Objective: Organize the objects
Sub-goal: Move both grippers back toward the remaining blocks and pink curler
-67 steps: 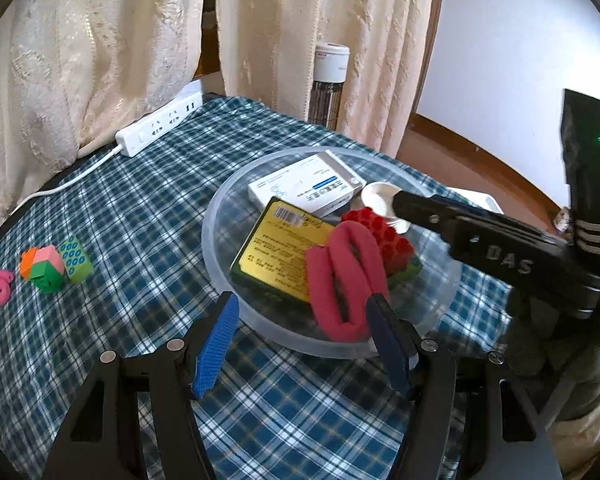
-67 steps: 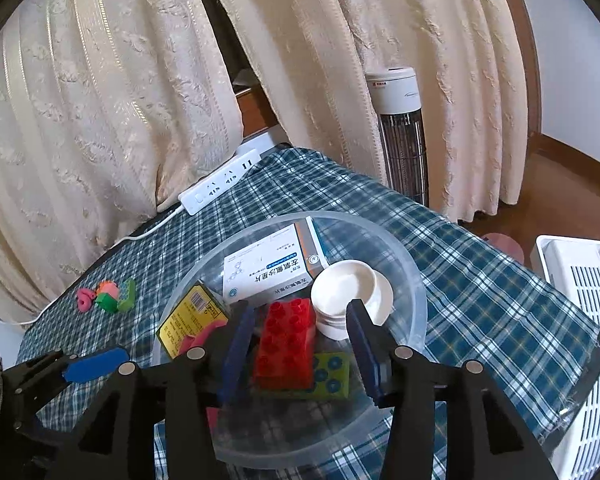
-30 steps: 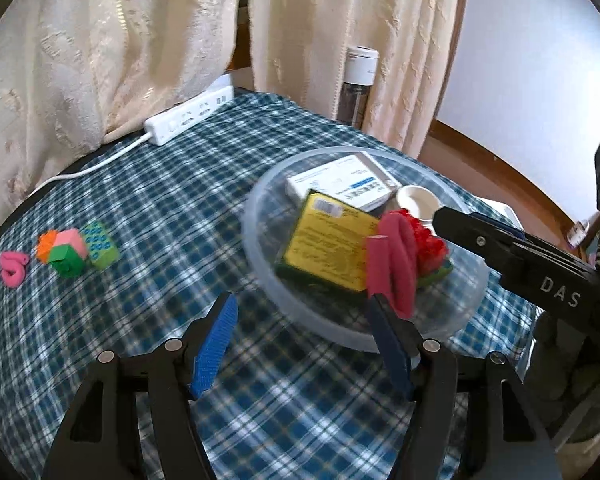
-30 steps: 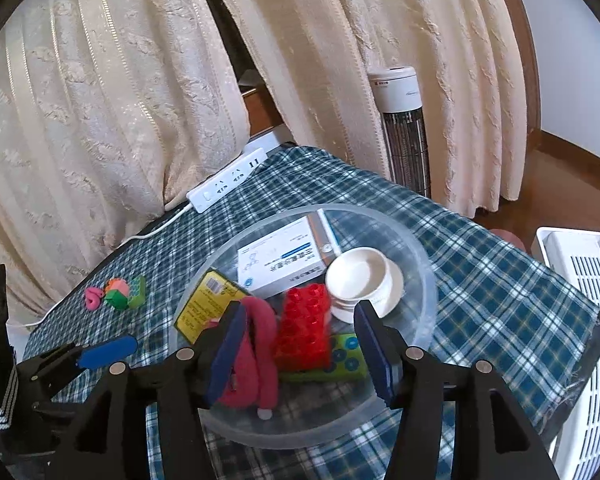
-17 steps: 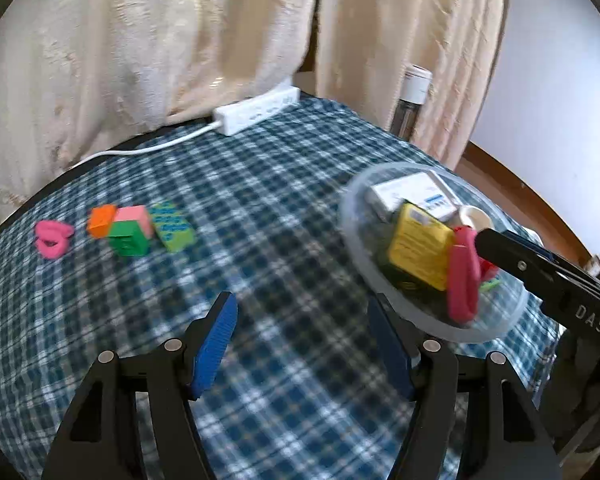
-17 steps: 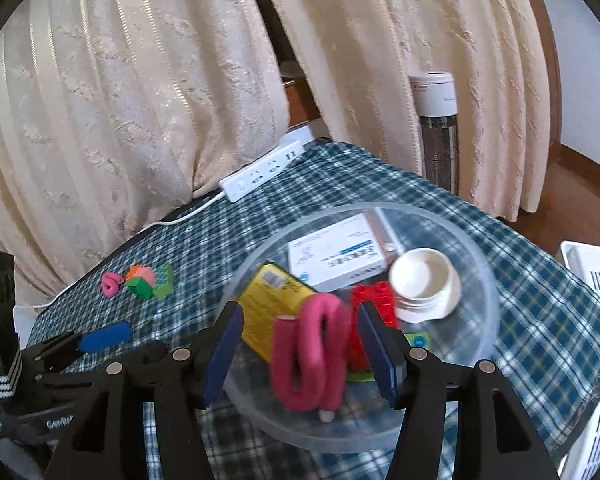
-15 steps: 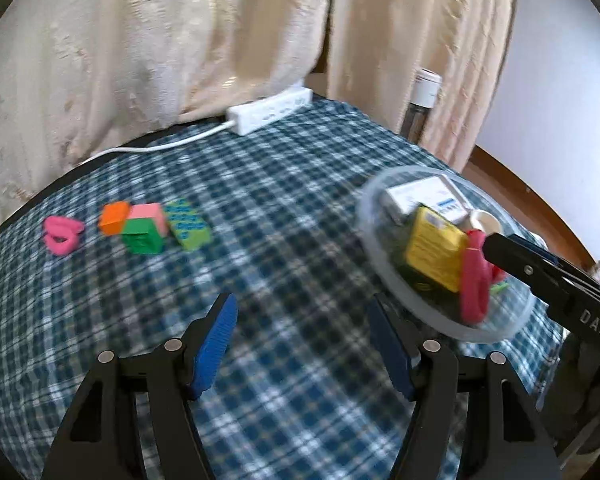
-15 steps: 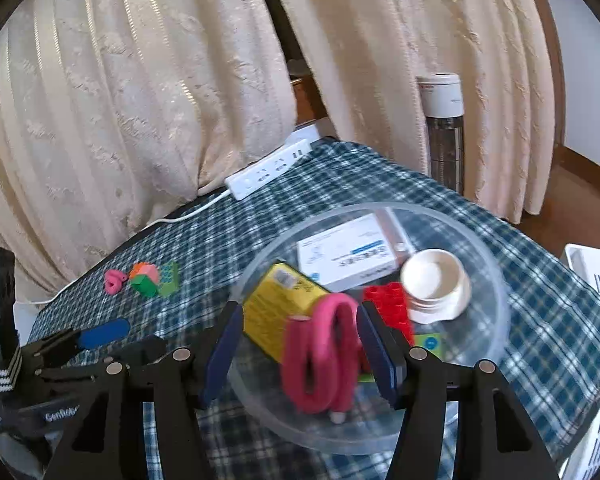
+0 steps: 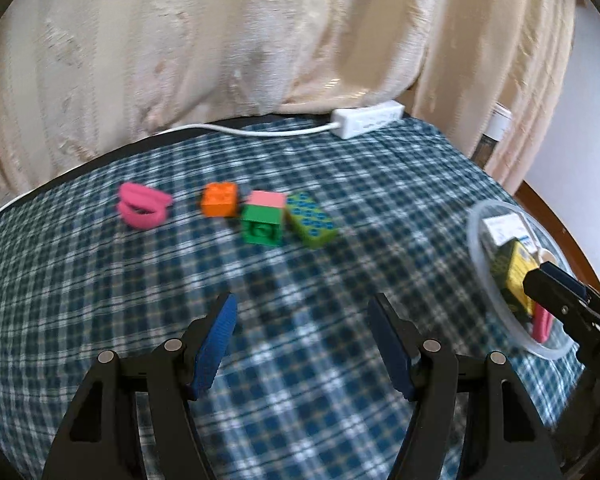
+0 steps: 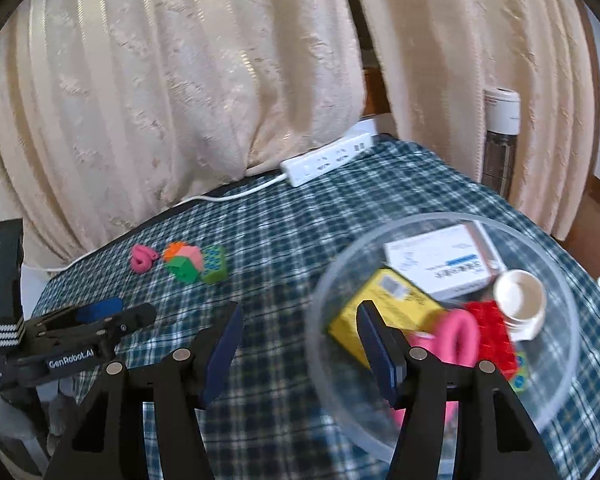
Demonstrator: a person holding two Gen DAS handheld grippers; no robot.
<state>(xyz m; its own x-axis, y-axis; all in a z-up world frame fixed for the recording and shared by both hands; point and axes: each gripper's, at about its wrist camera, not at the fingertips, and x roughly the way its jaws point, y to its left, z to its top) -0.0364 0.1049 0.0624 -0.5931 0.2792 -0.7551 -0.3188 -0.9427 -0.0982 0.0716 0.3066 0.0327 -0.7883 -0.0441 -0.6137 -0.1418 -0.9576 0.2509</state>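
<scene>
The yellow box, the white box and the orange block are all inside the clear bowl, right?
Not quite. The orange block sits on the checked tablecloth beside the other loose blocks, as the left wrist view shows. The yellow box and white box are in the clear bowl.

Blue-white plaid tablecloth; cream curtain; orange brick.

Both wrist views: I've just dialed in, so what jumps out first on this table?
The clear bowl on the right side of the checked tablecloth, crowded with a yellow box, a white box, a red brick, a pink loop and a white cup. Far left, loose toy blocks and a small pink loop sit near the curtain. Both grippers are open and empty.
</scene>
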